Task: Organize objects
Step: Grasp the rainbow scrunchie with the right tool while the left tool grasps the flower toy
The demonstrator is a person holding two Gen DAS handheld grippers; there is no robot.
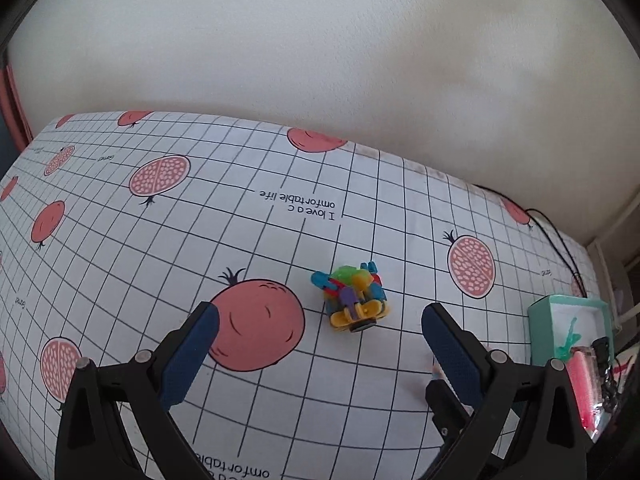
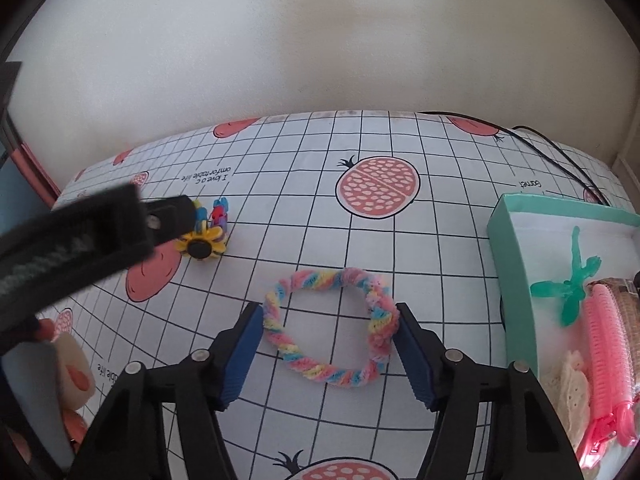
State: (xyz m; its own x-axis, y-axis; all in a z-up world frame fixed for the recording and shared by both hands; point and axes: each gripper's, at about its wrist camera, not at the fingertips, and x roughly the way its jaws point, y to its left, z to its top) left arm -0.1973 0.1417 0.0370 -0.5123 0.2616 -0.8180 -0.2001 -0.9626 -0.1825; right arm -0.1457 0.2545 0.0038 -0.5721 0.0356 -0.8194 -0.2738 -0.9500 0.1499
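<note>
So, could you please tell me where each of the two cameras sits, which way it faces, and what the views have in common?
Left wrist: sits on the left gripper, facing forward and down over the tablecloth at the colourful toy; both open fingers show.
Right wrist: sits on the right gripper, looking at the braided ring between its open fingers; the left gripper crosses the upper left.
Shared: the toy, the tablecloth, the teal box at the right, and the wall behind.

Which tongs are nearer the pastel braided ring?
Right. The right tongs straddle the braided ring, open; the left tongs hover open over the toy car.
</note>
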